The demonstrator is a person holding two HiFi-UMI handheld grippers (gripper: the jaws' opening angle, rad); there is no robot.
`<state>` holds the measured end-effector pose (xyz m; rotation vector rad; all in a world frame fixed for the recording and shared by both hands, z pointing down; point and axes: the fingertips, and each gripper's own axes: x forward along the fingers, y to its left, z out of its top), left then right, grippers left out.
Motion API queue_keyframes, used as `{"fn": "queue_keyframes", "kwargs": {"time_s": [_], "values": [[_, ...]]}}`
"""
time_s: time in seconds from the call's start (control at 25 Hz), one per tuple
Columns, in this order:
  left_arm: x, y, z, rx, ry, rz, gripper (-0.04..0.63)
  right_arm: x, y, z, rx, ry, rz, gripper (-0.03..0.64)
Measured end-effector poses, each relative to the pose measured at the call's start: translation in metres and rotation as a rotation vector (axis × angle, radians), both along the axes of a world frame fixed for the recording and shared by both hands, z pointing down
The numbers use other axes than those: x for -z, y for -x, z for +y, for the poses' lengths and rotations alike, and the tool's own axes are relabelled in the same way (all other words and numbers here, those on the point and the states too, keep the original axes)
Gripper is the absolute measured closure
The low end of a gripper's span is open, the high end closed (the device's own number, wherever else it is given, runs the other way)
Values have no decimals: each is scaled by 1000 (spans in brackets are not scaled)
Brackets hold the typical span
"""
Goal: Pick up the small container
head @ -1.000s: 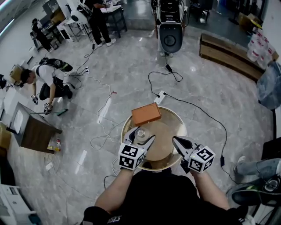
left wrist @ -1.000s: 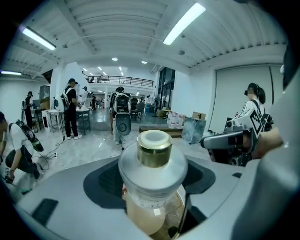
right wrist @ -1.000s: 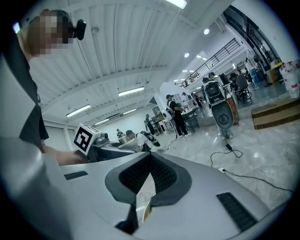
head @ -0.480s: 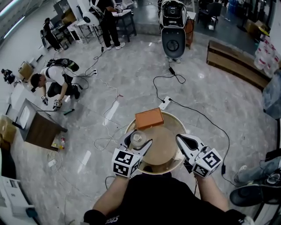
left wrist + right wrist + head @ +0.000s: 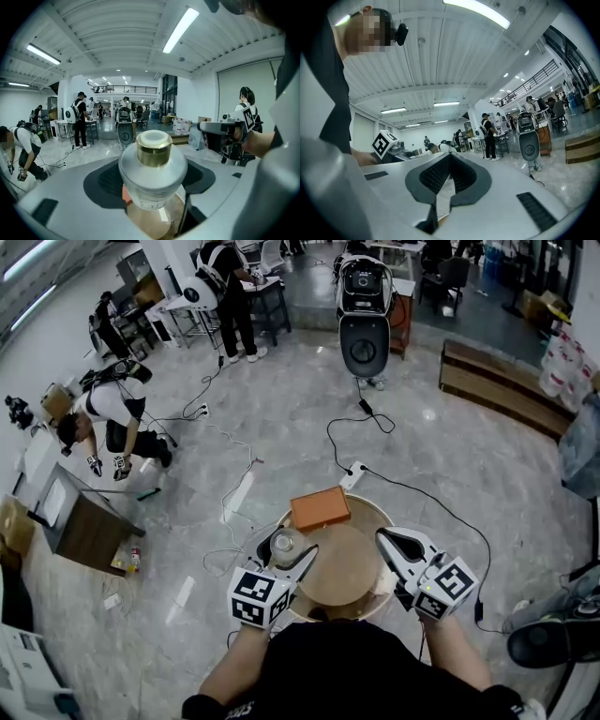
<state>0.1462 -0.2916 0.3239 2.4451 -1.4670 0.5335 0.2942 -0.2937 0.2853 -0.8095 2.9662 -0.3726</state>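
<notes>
Our left gripper (image 5: 289, 544) pinches the jar (image 5: 152, 173) by its sides, over the table's (image 5: 349, 570) 9 o'clock edge. Our right gripper (image 5: 386, 540), jaws pressed together and empty, hangs at 3 o'clock. A box (image 5: 320, 508) sits at 12 o'clock.

Your small container (image 5: 152, 178): frosted, milky body, smooth; collar of brushed gold-toned metal; matt white cap.
Your right gripper (image 5: 449, 158): matt grey plastic shells; pads (image 5: 436, 176) dark and finely ribbed; marker cube (image 5: 448, 589) matt, printed black on white.
Table (image 5: 347, 568): pale wood, smooth, low sheen.
Box (image 5: 320, 508): matt orange.
Floor (image 5: 281, 409): glossy veined grey stone, mirroring the ceiling lights.
</notes>
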Motion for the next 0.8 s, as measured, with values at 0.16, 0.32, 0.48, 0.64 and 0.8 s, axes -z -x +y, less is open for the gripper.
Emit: {"fn": "queue_keyframes", "kwargs": {"time_s": [0.16, 0.32, 0.48, 0.64, 0.8], "values": [[9, 8, 0, -5, -14, -13, 252, 5, 5, 3, -8, -12, 5, 604], [12, 12, -2, -20, -15, -28, 252, 6, 6, 5, -28, -14, -8, 605], [14, 11, 4, -27, -19, -28, 252, -1, 8, 16, -29, 7, -9, 604], [9, 10, 13, -33, -13, -24, 252, -9, 10, 27, -25, 15, -6, 606], [1, 7, 23, -42, 11, -17, 252, -9, 6, 30, -40, 11, -10, 606]]}}
